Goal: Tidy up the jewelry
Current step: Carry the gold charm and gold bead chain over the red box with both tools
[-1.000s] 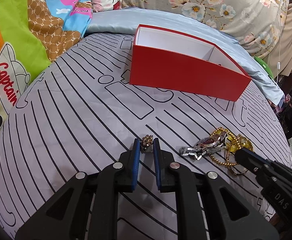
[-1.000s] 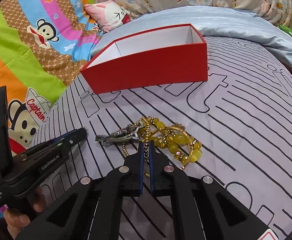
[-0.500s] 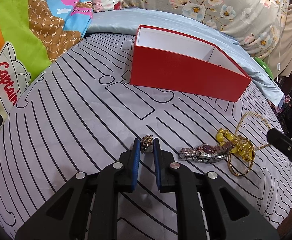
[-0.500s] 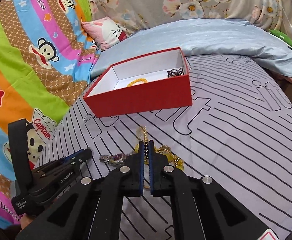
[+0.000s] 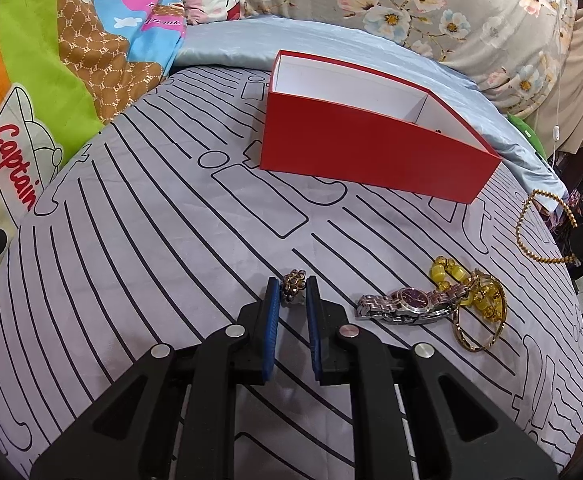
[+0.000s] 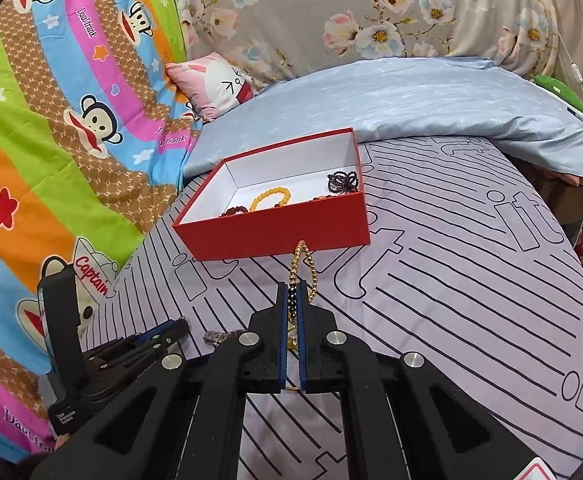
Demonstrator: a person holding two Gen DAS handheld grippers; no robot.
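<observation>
A red box point(image 5: 371, 156) with a white inside stands on the grey striped bedsheet; in the right wrist view the box point(image 6: 275, 232) holds an orange bead bracelet point(image 6: 271, 197) and dark bead bracelets point(image 6: 343, 182). My left gripper point(image 5: 291, 286) is shut on a small gold beaded ring point(image 5: 293, 280) low over the sheet. My right gripper point(image 6: 290, 292) is shut on a gold bead necklace point(image 6: 303, 264), lifted above the sheet in front of the box; the necklace also shows in the left wrist view point(image 5: 539, 232). A silver watch point(image 5: 407, 304) and yellow bead bracelets point(image 5: 471, 296) lie right of my left gripper.
A light blue quilt point(image 6: 431, 96) lies behind the box. A colourful cartoon blanket point(image 6: 51, 140) covers the left side, with a pink pillow point(image 6: 215, 84). The bed's right edge point(image 5: 571, 320) drops off near the jewelry pile.
My right gripper has risen and pulled the gold necklace up out of the pile, toward the box. The watch and yellow bracelets shifted slightly. My left gripper stayed still.
</observation>
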